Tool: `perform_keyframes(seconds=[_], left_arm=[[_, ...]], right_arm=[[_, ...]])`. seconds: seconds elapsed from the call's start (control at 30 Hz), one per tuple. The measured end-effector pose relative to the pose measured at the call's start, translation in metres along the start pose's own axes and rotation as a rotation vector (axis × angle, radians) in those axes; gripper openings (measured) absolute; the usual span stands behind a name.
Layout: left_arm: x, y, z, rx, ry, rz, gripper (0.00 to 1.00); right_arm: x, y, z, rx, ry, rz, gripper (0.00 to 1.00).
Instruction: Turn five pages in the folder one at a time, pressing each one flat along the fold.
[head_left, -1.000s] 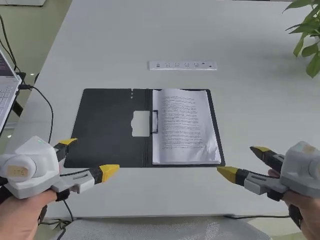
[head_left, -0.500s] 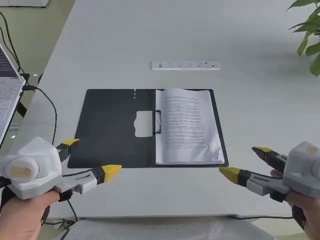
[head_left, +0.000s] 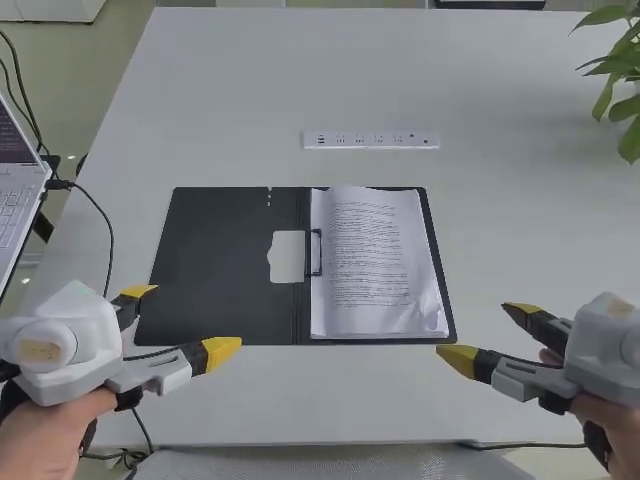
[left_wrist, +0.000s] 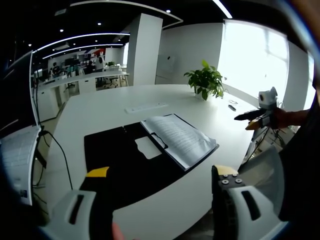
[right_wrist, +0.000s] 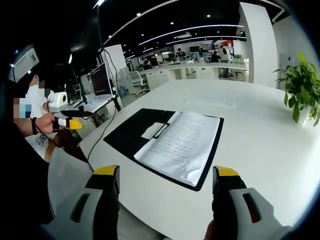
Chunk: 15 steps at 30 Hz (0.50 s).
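The white table (head_left: 300, 80) carried the black folder (head_left: 215, 265), which lay open and flat with its pages (head_left: 372, 260) stacked on the right half. I held my left gripper (head_left: 180, 321) and right gripper (head_left: 488, 335) near the front edge, jaws apart, touching nothing. A power strip (head_left: 370, 139) lay beyond the folder.

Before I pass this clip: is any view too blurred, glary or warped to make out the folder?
Head view: sharp, evenly lit, folder and its pages plain. Left gripper view: fisheye curves the table, window blown out. Right gripper view: same curving, dark ceiling, pages clear.
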<state>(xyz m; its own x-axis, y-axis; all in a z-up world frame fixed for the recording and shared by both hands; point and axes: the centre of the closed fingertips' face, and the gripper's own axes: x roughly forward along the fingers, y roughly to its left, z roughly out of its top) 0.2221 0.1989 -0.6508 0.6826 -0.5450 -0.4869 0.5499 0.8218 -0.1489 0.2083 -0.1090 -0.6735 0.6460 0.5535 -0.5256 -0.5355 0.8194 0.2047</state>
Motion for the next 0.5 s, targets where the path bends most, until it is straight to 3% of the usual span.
perform_keyframes(seconds=[0.5], left_arm=[[0.0100,-0.0019,0.0098,0.027,0.004,-0.027,0.81]], right_arm=[[-0.0002,-0.0004,0.0002,0.000,-0.003,0.001,0.75]])
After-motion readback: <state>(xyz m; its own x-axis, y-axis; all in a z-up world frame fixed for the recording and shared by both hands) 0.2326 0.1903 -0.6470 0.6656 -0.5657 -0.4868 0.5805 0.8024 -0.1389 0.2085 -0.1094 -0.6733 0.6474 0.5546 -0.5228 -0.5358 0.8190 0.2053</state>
